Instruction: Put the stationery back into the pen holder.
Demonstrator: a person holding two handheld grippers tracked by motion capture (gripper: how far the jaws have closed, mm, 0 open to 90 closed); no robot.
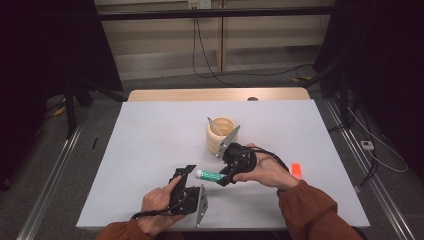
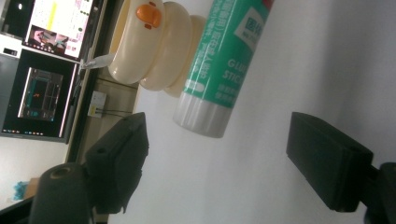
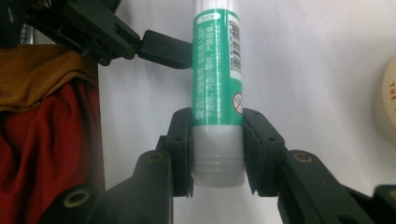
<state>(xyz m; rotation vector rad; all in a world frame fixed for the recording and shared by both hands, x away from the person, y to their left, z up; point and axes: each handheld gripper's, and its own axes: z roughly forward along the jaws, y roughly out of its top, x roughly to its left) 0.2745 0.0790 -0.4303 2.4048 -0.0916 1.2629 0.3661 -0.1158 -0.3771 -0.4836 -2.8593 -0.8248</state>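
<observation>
My right gripper (image 1: 220,179) is shut on a green and white glue stick (image 1: 208,175), which it holds level just above the grey table with the white end pointing left. In the right gripper view both jaws clamp the stick's (image 3: 217,79) clear lower end, at the gripper (image 3: 218,156). My left gripper (image 1: 183,173) stands open just left of the stick's tip. In its own view the glue stick (image 2: 219,65) hangs ahead of the open gripper (image 2: 219,149), with nothing between the jaws. The left gripper (image 3: 140,42) also shows in the right gripper view, beside the stick's far end.
A cream ribbed cup (image 1: 221,134) with an orange duck beak (image 2: 149,15) stands behind the right hand, with a thin tool (image 1: 212,122) in it. A small orange object (image 1: 295,170) lies right of the right hand. The grey table (image 1: 150,145) has open room to the left and at the back.
</observation>
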